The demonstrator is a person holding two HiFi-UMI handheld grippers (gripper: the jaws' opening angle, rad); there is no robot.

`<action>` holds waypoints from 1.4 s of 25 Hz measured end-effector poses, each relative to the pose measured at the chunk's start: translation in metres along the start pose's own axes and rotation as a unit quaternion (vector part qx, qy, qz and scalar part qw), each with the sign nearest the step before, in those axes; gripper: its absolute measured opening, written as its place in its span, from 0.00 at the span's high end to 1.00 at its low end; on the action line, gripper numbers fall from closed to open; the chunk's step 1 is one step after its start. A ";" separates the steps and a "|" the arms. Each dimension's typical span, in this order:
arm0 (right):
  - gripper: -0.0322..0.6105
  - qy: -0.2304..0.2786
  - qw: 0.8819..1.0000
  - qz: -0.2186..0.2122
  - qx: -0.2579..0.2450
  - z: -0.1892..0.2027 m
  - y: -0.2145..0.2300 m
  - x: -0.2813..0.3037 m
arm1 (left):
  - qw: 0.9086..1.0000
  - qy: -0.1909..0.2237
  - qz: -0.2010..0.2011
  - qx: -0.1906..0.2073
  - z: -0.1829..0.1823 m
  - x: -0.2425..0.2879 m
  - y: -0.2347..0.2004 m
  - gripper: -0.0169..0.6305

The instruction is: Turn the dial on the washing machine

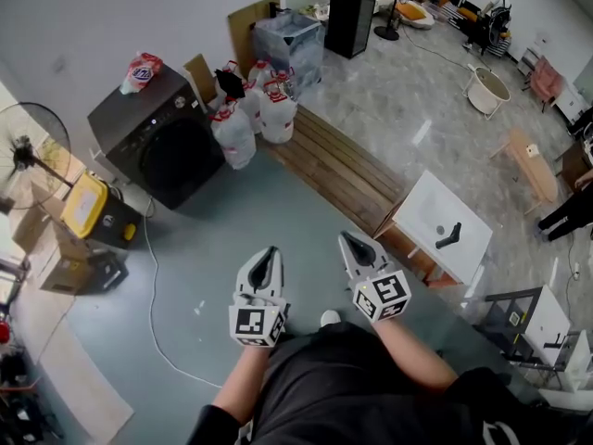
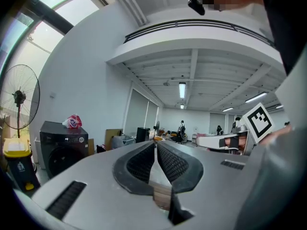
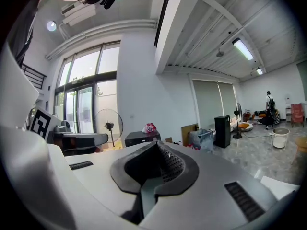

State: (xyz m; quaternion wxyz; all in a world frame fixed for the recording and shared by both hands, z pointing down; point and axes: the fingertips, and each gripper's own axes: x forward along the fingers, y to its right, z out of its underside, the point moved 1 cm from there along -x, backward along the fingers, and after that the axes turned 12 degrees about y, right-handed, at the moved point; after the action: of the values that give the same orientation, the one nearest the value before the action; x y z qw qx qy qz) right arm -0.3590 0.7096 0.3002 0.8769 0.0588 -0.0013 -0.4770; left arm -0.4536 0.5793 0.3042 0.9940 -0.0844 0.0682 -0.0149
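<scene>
Two grippers, the left gripper (image 1: 271,256) and the right gripper (image 1: 350,242), had their jaws pressed together on nothing, side by side; the dark grey front-loading washing machine (image 1: 157,133) stood well apart by the white wall, a red-and-white bag (image 1: 141,70) on top

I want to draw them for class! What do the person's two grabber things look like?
The left gripper and right gripper are light grey, each narrowing to a beak. Inside sit black ribbed pads. Each carries a white cube printed with black square markers. The person wears black clothing.
</scene>
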 end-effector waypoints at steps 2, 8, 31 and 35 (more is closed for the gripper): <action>0.95 -0.002 1.000 -0.006 0.002 0.002 -0.001 0.001 | 1.000 0.000 -0.005 0.000 0.001 -0.002 -0.001 0.97; 0.76 -0.005 1.000 -0.018 0.004 0.007 0.001 0.005 | 1.000 -0.002 -0.013 -0.004 0.005 -0.003 -0.004 0.81; 0.60 -0.019 0.997 -0.072 0.029 0.029 0.056 0.020 | 0.999 -0.013 -0.049 0.018 0.037 0.042 0.022 0.59; 0.60 -0.028 0.997 -0.066 0.034 0.040 0.071 0.040 | 0.998 -0.013 -0.052 0.020 0.038 0.066 0.007 0.59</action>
State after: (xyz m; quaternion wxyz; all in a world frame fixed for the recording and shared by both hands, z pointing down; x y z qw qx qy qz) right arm -0.2801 0.7108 0.3452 0.8409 0.0753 -0.0383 -0.5346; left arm -0.3829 0.5899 0.3314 0.9941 -0.0684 0.0508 -0.0672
